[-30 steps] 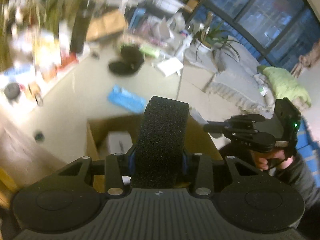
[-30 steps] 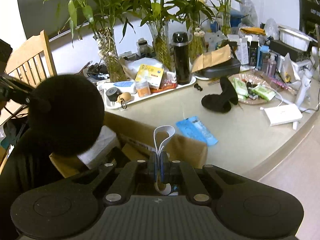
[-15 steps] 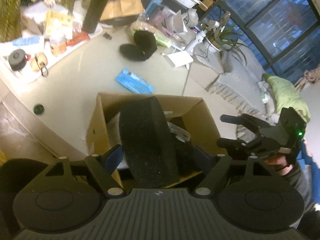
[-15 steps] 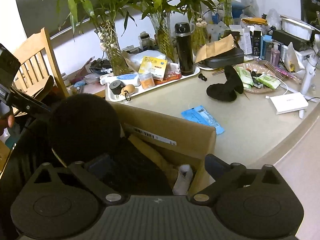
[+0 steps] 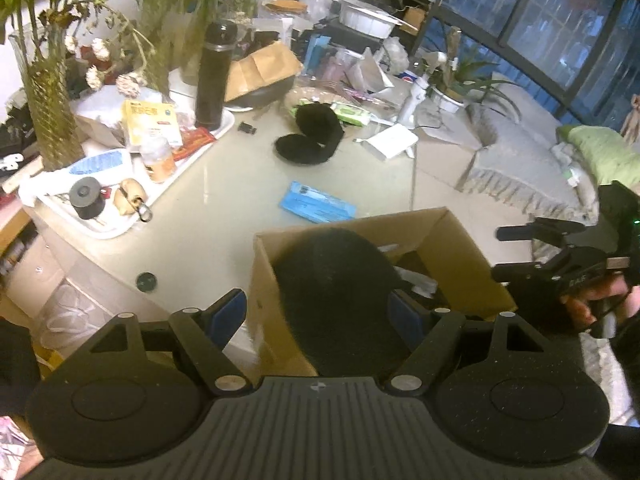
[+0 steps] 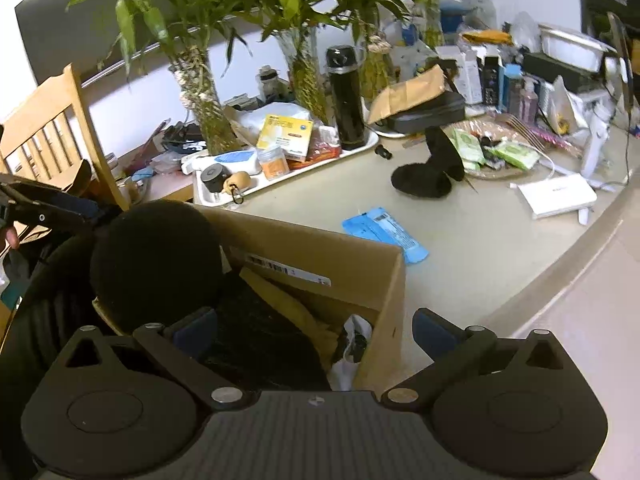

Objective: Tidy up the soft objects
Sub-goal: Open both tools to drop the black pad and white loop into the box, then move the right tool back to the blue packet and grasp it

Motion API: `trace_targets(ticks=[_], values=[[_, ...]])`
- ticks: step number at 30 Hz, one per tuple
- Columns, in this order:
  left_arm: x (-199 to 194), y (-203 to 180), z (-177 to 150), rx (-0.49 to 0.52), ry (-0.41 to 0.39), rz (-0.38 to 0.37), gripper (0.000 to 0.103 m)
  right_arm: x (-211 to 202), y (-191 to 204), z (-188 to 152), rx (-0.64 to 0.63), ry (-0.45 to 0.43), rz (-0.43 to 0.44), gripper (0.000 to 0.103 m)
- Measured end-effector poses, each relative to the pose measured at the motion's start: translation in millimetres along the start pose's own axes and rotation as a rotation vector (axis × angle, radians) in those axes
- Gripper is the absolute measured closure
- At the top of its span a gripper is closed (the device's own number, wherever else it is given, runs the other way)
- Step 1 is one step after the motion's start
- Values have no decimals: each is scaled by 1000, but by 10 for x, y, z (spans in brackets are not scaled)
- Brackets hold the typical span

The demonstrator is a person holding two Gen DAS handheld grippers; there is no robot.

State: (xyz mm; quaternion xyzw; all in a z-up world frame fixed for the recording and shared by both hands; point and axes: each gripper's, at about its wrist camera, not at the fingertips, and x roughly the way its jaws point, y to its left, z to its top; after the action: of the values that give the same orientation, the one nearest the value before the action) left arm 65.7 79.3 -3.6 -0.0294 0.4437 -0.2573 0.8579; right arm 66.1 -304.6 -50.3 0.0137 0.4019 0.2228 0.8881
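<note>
A round black foam pad (image 5: 336, 292), coarse and spongy, stands on edge in an open cardboard box (image 5: 452, 240) on the pale table (image 5: 224, 208). The left gripper (image 5: 320, 316) straddles it, fingers spread; whether the right-hand one touches the foam is unclear. The right gripper (image 6: 316, 328) gapes over crumpled dark fabric and a white bag — contents half hidden. Beyond lie a blue packet (image 5: 316, 207) and a black plush piece (image 5: 312, 136).
</note>
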Motion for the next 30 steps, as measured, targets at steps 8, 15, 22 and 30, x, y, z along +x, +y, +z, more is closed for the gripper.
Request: trace_targets(ticks=[8, 15, 22, 30], values=[[-3, 60, 111, 23, -51, 20, 26, 2, -100, 36, 56, 7, -70, 0], [72, 95, 334, 73, -111, 38, 26, 0, -291, 112, 103, -21, -115, 0], [270, 185, 592, 117, -150, 43, 26, 101, -627, 186, 174, -47, -163, 0], [662, 349, 814, 133, -134, 46, 26, 397, -1017, 237, 271, -23, -265, 0]])
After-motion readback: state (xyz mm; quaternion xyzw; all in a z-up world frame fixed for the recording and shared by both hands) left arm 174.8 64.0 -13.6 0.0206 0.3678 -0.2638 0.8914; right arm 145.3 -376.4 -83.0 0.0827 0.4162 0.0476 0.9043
